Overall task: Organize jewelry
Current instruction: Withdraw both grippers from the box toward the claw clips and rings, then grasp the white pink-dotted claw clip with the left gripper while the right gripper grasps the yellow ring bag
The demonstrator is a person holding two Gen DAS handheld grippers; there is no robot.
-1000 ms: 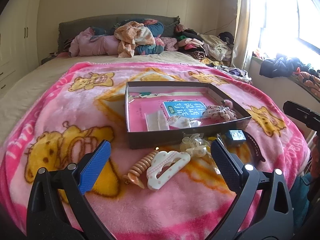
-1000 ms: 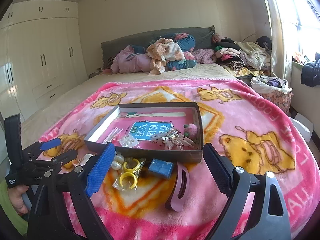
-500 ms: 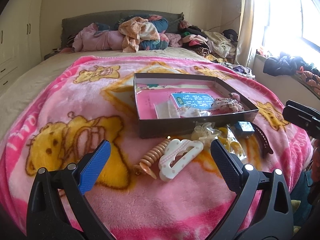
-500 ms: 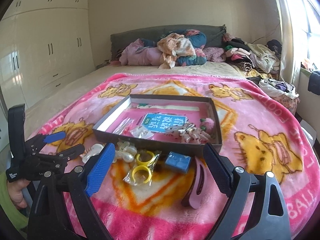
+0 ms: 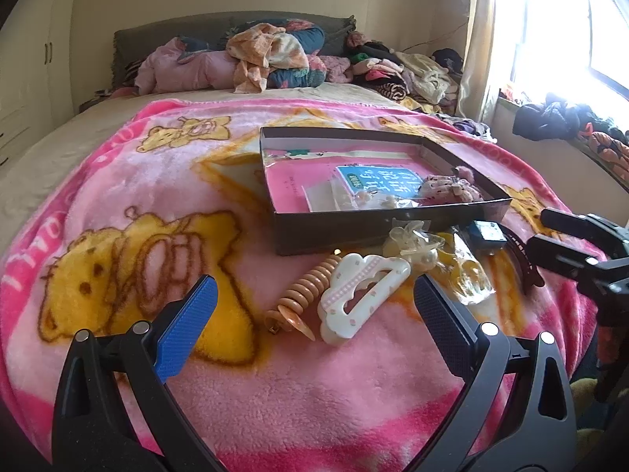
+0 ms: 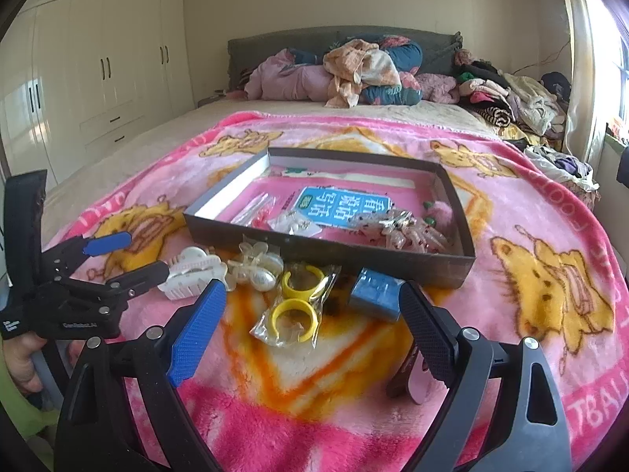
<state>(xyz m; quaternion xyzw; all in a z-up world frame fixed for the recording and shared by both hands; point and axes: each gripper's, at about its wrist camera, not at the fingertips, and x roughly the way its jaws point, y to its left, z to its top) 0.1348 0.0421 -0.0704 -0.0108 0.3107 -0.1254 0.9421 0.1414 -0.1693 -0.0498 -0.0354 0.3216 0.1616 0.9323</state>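
Note:
A shallow dark box (image 5: 377,232) (image 6: 322,247) lies on the pink blanket and holds a blue card, small clear bags and a sparkly hair piece (image 6: 401,228). In front of it lie a white hair claw (image 5: 359,295) (image 6: 192,271), an orange bead string (image 5: 306,291), a pearl clip (image 6: 255,267), a bag of yellow rings (image 6: 295,306), a blue pouch (image 6: 375,295) and a dark hair clip (image 6: 409,377). My left gripper (image 5: 310,334) is open just short of the white claw. My right gripper (image 6: 310,338) is open over the ring bag.
The pink bear blanket (image 5: 137,204) covers the near half of the bed. Piled clothes (image 6: 354,70) lie by the headboard. White wardrobes (image 6: 78,59) stand left; a window sill with clothes (image 5: 570,118) is right. The other gripper shows in each view's edge.
Both grippers have come lower and closer to the items in front of the box. The left has swung leftward, so the box sits further right. Both stay open.

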